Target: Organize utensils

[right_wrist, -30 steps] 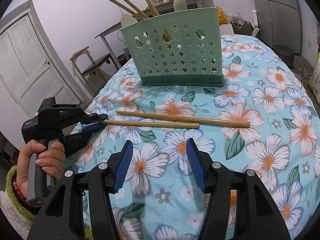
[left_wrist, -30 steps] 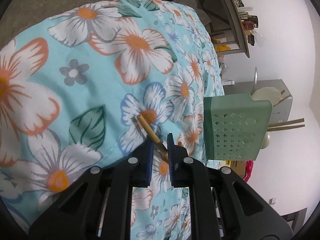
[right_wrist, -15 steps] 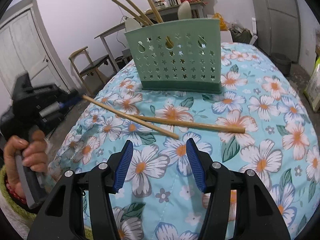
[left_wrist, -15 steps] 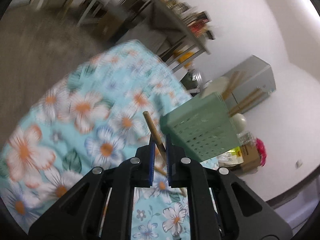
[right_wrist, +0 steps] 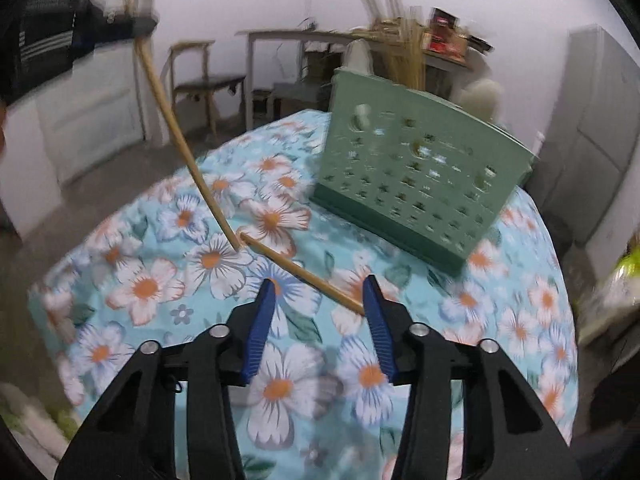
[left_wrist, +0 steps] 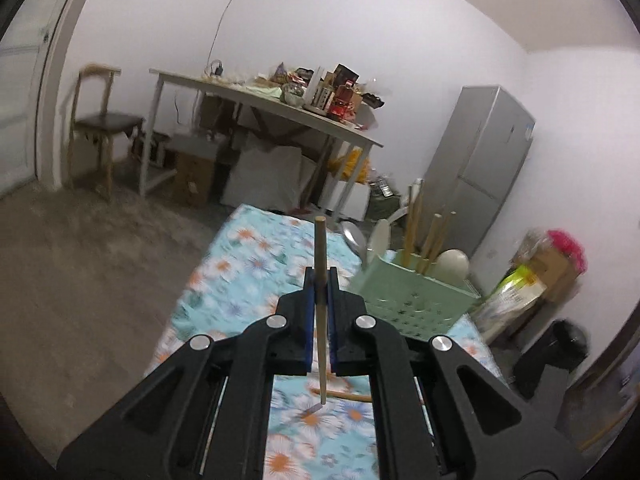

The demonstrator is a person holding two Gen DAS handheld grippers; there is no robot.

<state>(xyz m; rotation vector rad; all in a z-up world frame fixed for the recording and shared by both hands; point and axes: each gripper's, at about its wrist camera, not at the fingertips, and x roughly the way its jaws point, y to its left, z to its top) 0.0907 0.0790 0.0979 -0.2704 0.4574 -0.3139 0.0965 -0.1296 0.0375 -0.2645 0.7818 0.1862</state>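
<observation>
My left gripper (left_wrist: 319,276) is shut on a wooden chopstick (left_wrist: 320,240), which stands nearly upright between its pads. In the right wrist view that chopstick (right_wrist: 176,140) hangs from the blurred left gripper (right_wrist: 92,24) at the upper left, its lower tip at the floral cloth (right_wrist: 140,288). A second chopstick (right_wrist: 296,268) lies on the cloth. My right gripper (right_wrist: 320,284) hovers over its near end with the jaws closing, and the pads do not touch it. The green perforated utensil holder (right_wrist: 424,188) stands behind, with several chopsticks and spoons in it (left_wrist: 424,236).
The floral cloth covers a small table whose edges drop to a grey floor (left_wrist: 80,264). Beyond stand a cluttered white table (left_wrist: 280,100), a wooden chair (left_wrist: 104,120), a grey fridge (left_wrist: 484,160) and boxes (left_wrist: 540,272) on the right.
The left gripper rose with its chopstick and rolled, so the stick went from lying flat to nearly upright. The right gripper swung towards the remaining chopstick and its jaws narrowed.
</observation>
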